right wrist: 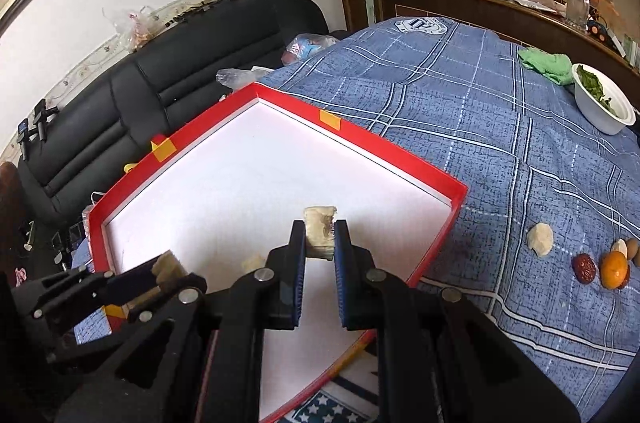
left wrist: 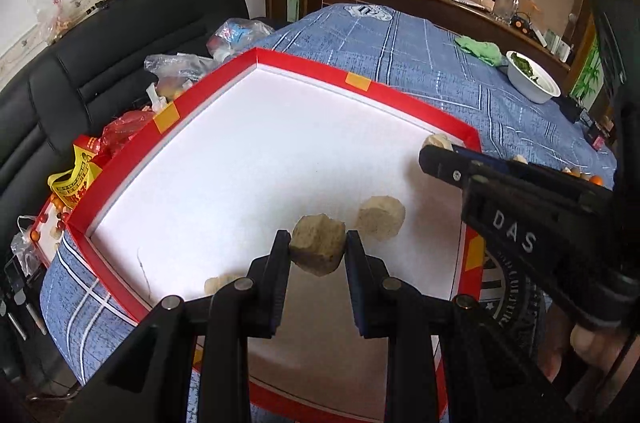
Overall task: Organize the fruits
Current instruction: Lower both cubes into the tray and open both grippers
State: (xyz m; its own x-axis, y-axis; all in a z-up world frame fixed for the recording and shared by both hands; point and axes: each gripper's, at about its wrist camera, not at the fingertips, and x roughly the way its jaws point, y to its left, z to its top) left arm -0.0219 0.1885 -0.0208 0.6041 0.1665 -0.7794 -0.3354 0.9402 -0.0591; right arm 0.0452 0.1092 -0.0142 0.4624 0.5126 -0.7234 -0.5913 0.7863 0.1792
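Your left gripper (left wrist: 318, 247) is clamped on a tan, rough chunk of fruit (left wrist: 318, 249), held over the near part of the red box (left wrist: 304, 61) with its white lining. Your right gripper (right wrist: 320, 243) likewise grips a pale, squarish piece (right wrist: 319, 231) between its blue-padded fingers (right wrist: 342, 255), over the near right side of the same box. Seen from the left wrist, the right tool's black body carries the raised letters "DAS" (left wrist: 514, 231).

On the box floor a second tan chunk (left wrist: 380, 223) lies just right of the one you hold, and another pale bit (left wrist: 218, 283) sits near the left finger. Orange tape patches (left wrist: 358, 80) mark the red rim.

To the right, on the blue plaid cloth (right wrist: 460, 111), lie a pale lump (right wrist: 541, 240), a red date (right wrist: 583, 268) and a small orange (right wrist: 614, 269), close together. A crest printed on the cloth's far end is too blurred to read. Far right stands a white bowl (right wrist: 600, 119) of greens beside a green rag (right wrist: 546, 63). A yellow bag (left wrist: 74, 179) with red print, unreadable, hangs left of the box.
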